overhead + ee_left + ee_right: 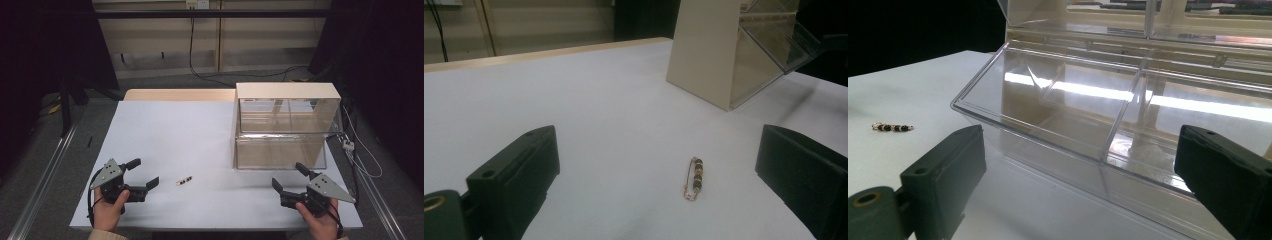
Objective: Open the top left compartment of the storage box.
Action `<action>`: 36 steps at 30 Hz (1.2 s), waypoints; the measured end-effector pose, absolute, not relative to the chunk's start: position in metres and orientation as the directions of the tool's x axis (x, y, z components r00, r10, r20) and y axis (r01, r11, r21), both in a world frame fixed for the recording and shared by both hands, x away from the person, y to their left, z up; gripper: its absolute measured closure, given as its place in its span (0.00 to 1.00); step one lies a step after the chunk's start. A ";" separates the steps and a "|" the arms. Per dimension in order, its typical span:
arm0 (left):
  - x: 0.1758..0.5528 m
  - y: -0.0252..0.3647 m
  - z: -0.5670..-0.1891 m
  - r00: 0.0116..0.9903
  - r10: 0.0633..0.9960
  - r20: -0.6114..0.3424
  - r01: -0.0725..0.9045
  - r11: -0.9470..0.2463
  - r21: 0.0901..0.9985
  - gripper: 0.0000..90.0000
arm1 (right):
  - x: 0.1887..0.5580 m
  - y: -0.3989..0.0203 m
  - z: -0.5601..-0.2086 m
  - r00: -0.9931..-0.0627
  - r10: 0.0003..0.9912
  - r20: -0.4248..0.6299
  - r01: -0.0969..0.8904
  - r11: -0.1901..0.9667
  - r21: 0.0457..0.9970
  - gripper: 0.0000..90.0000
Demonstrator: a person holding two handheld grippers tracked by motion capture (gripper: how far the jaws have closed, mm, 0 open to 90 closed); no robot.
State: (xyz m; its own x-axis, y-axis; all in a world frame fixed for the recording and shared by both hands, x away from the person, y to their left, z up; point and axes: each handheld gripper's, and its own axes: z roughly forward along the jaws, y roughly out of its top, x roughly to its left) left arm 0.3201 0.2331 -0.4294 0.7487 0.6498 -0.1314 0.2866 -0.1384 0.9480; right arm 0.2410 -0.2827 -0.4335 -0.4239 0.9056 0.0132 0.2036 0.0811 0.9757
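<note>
A small beaded pin (184,180) with dark and gold beads lies on the white table (170,130), near the front middle. In the left gripper view the pin (694,179) lies just ahead, between the jaws' line of sight. My left gripper (142,173) rests at the front left, open, nothing between its jaws. My right gripper (290,178) is at the front right, open and holding nothing, facing the clear storage box (282,125). In the right gripper view the box (1128,100) is close ahead and the pin (892,127) lies far left.
The clear box has a cream top (286,90) and divided transparent compartments (1120,117). A wooden strip (180,94) borders the table's far edge. Cables (360,155) hang off the right side. Metal rails (45,170) run along the floor at left.
</note>
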 end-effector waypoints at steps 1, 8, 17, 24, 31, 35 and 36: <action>0.320 0.233 -0.429 0.749 0.650 -0.131 0.287 -0.138 0.948 0.04 | 0.241 -0.283 -0.433 -0.426 0.905 0.012 0.205 0.083 0.975 0.07; 0.322 0.232 -0.429 0.756 0.642 -0.128 0.284 -0.146 0.948 0.04 | 0.241 -0.284 -0.429 -0.450 0.893 0.014 0.217 0.094 0.972 0.07; 0.322 0.230 -0.428 0.758 0.641 -0.124 0.283 -0.152 0.947 0.04 | 0.244 -0.290 -0.410 -0.473 0.881 0.006 0.240 0.122 0.963 0.26; 0.321 0.228 -0.427 0.759 0.640 -0.119 0.282 -0.159 0.946 0.04 | 0.246 -0.300 -0.392 -0.508 0.861 0.033 0.273 0.125 0.954 0.65; 0.321 0.227 -0.428 0.763 0.636 -0.114 0.283 -0.171 0.944 0.04 | 0.254 -0.310 -0.379 -0.518 0.854 0.058 0.298 0.117 0.947 0.88; 0.321 0.227 -0.428 0.764 0.635 -0.113 0.283 -0.173 0.943 0.04 | 0.259 -0.311 -0.373 -0.524 0.848 0.084 0.314 0.100 0.944 0.95; 0.321 0.227 -0.428 0.765 0.634 -0.112 0.283 -0.174 0.943 0.04 | 0.261 -0.311 -0.371 -0.524 0.847 0.093 0.318 0.093 0.943 0.97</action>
